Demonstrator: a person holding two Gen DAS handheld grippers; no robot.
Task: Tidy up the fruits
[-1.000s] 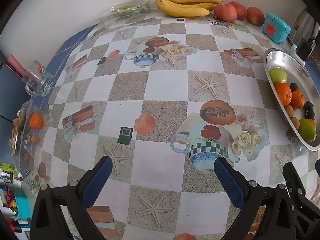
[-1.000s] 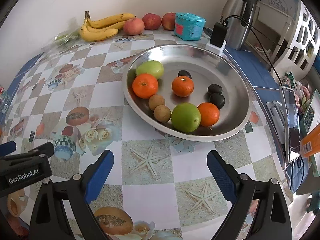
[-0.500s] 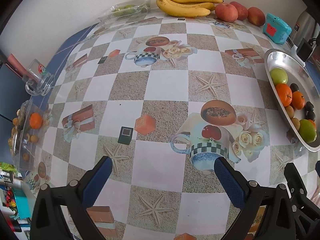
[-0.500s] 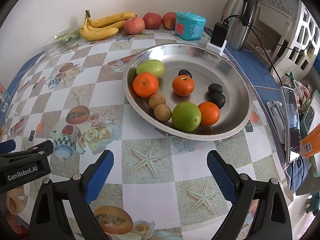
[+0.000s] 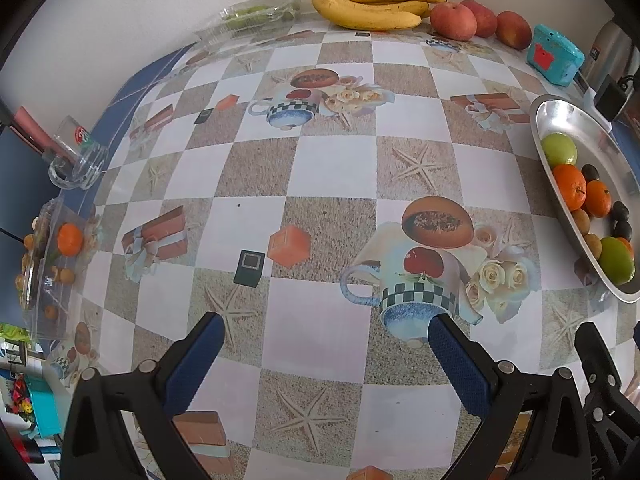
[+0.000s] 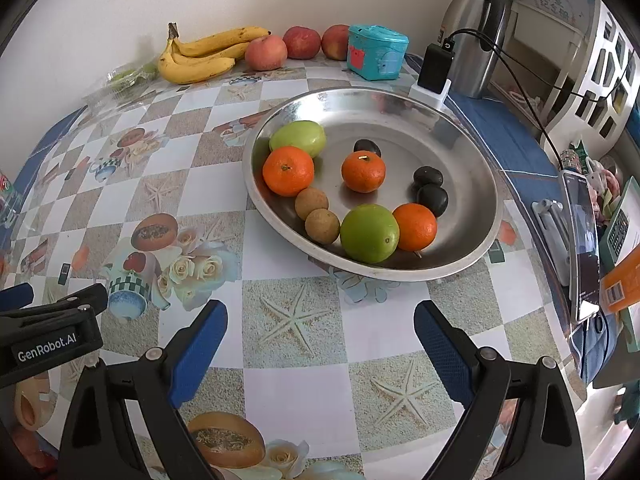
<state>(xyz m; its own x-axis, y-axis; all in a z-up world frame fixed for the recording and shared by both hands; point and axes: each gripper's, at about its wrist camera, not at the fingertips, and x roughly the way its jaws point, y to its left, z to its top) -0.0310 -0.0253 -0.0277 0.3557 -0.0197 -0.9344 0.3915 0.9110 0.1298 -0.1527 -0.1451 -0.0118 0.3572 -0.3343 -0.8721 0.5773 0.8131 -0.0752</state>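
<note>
Both hand-held grippers, left (image 5: 324, 338) and right (image 6: 320, 322), gape empty before the metal bowl (image 6: 472, 168); only the left view shows a glass mug (image 5: 78, 160).

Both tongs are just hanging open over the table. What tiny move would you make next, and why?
Probably ease the right tongs forward toward the tray. They are open, empty and facing its fruit, with the green fruit at the near rim closest. The left tongs face only bare tablecloth.
</note>
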